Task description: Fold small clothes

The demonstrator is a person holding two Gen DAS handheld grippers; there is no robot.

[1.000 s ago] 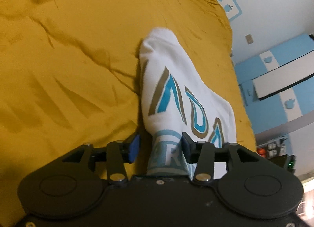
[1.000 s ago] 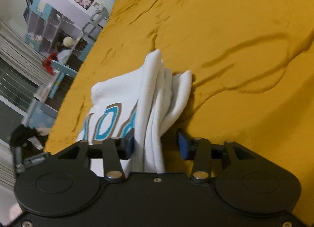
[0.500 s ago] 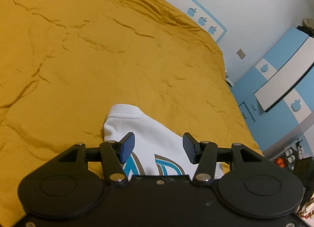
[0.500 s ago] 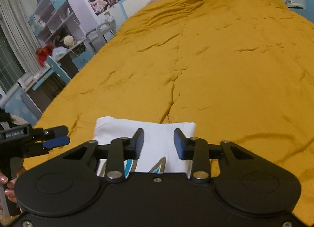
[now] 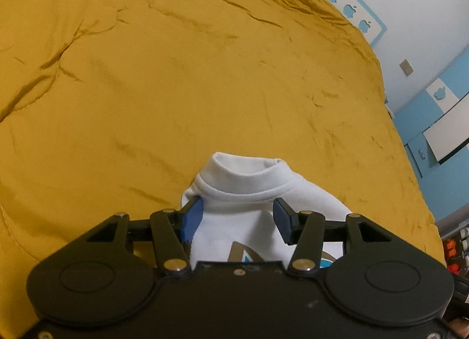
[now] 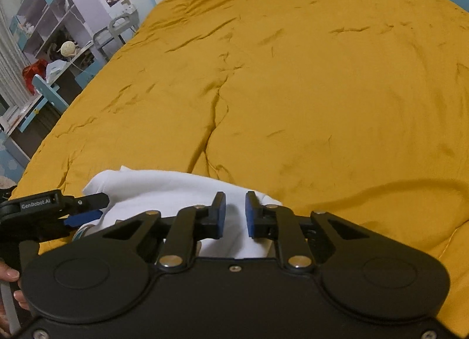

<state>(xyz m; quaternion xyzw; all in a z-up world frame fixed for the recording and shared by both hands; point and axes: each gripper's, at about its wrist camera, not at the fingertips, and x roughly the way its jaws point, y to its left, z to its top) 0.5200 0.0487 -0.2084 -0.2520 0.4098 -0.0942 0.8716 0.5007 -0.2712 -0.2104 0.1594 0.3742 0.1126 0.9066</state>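
Garment: small white cotton top (image 5: 252, 215) with teal lettering, near edge of mustard-yellow quilted bedspread (image 5: 205, 89).
Left gripper (image 5: 237, 220): parted, empty.
Right gripper (image 6: 234, 213): jaws just closing, nearly together, pinching nothing.
Progress: folded compact; tidying possibly left.

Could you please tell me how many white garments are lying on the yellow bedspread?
1: the white garment lies near the near edge of the yellow bedspread, just ahead of both grippers.

The left gripper's (image 5: 237, 218) black body is hiding the near half of the white shirt (image 5: 249, 192), cutting its printed letters off. Beside the shirt, the right gripper's (image 6: 235, 214) body is covering its lower edge.
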